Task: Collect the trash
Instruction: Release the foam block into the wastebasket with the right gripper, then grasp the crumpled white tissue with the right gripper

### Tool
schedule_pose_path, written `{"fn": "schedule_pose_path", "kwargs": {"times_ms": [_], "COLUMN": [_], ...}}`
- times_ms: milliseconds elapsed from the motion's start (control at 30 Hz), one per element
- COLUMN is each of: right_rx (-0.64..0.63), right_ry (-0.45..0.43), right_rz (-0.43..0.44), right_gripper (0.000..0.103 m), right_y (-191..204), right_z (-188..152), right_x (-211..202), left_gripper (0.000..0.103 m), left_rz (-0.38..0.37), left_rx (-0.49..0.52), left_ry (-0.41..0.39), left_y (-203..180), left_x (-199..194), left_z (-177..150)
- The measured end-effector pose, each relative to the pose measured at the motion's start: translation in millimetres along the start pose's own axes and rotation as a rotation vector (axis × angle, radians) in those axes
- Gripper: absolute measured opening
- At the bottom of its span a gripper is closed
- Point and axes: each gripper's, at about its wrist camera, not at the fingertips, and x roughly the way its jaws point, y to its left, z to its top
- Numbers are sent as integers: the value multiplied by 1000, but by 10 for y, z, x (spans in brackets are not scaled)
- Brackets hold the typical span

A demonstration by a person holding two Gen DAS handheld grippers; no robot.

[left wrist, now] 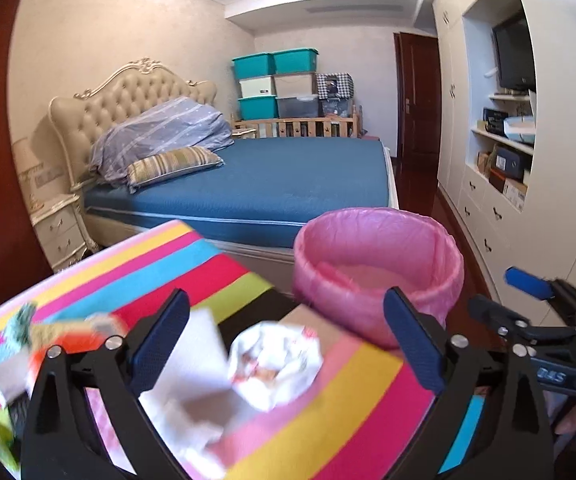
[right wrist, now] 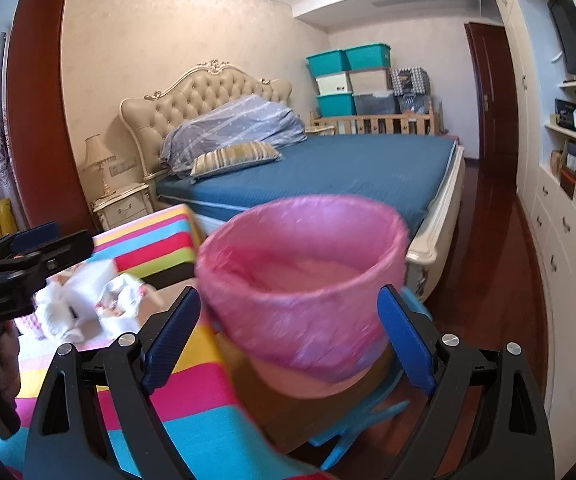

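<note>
crumpled paper wad (left wrist: 276, 364) between splayed left tongs (left wrist: 288, 344).

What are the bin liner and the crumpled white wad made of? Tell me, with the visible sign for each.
Bin liner: thin pink plastic film, seemingly; it is translucent, wrinkled and slightly glossy. Crumpled white wad: likely paper or tissue, matte with creased folds; motion blur leaves this uncertain.
</note>
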Motion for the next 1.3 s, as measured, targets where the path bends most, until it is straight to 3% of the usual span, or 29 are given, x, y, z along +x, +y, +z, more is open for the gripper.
{"fn": "schedule_pose_path", "kwargs": {"times_ms": [200,433,667,1067,1167,1300], "right_rx": [-38,-106,-182,-304,-327,-360], "right_ry": [40,88,110,167,181,185], "right_rz": [55,102,165,218,220,210], "right_gripper": [85,85,85,85,85,85], "right_y": [412,913,1406,2026,2150,2272], "right_z": [-86,-165,-235,-404,-451,-421], "right_x": [-2,56,48,96,153,240], "left_gripper": [95,95,96,96,96,96], "left_rz": [47,183,256,287,273,281], "left_rx": [-28,-46,-89,-163,-250,-271], "left_ry": [10,-5,-11,66,8,33], "left_y": [330,712,1033,1580,1773,1876], "left_x": [-382,-765,-1102,-1248,-1420,-1462], "left_z": [-203,-388,-559,-1028,-1087,-1129]}}
